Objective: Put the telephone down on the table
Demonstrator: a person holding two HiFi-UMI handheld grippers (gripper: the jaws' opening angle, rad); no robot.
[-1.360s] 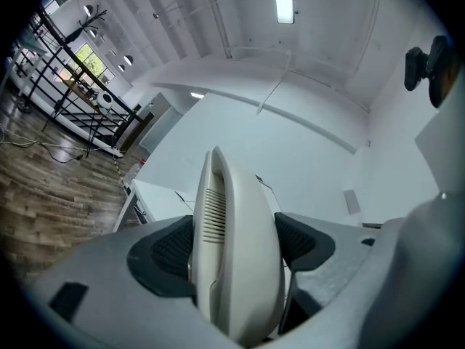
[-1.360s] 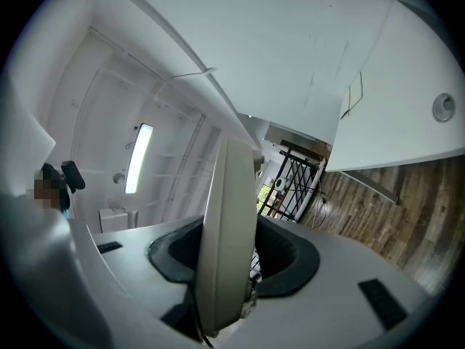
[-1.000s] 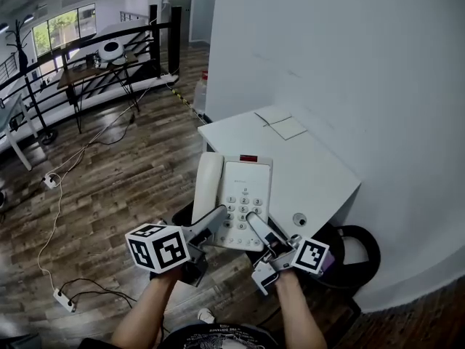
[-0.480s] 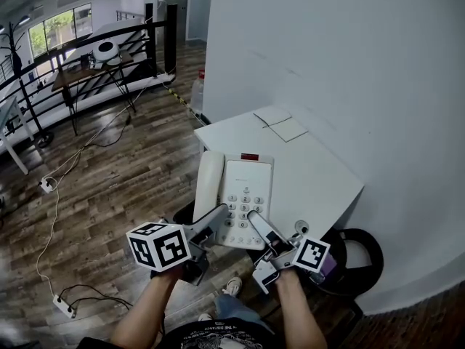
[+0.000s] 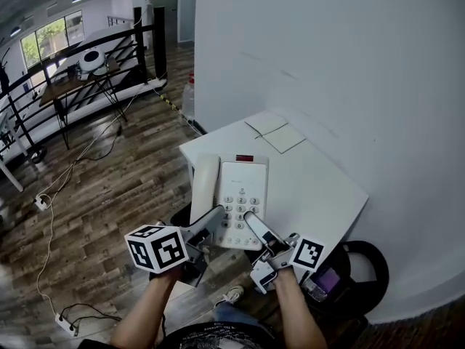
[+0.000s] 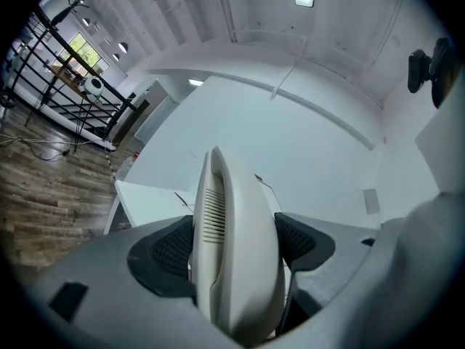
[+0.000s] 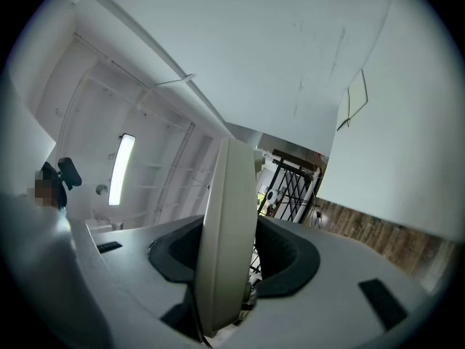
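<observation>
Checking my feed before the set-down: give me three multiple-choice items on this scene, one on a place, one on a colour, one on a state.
1. In the head view, where is the handset on the telephone?
A) left of the keypad
B) right of the keypad
C) lying on the floor

2. What colour is the small label at the telephone's far end?
A) green
B) red
C) blue

3. The left hand-held gripper is:
A) open and empty
B) shut on paper
C) shut on the telephone

Answers: 1 A, the handset lies along the left side. 2 B, a red strip shows above the keys. 3 C, its jaws clamp the telephone.
</observation>
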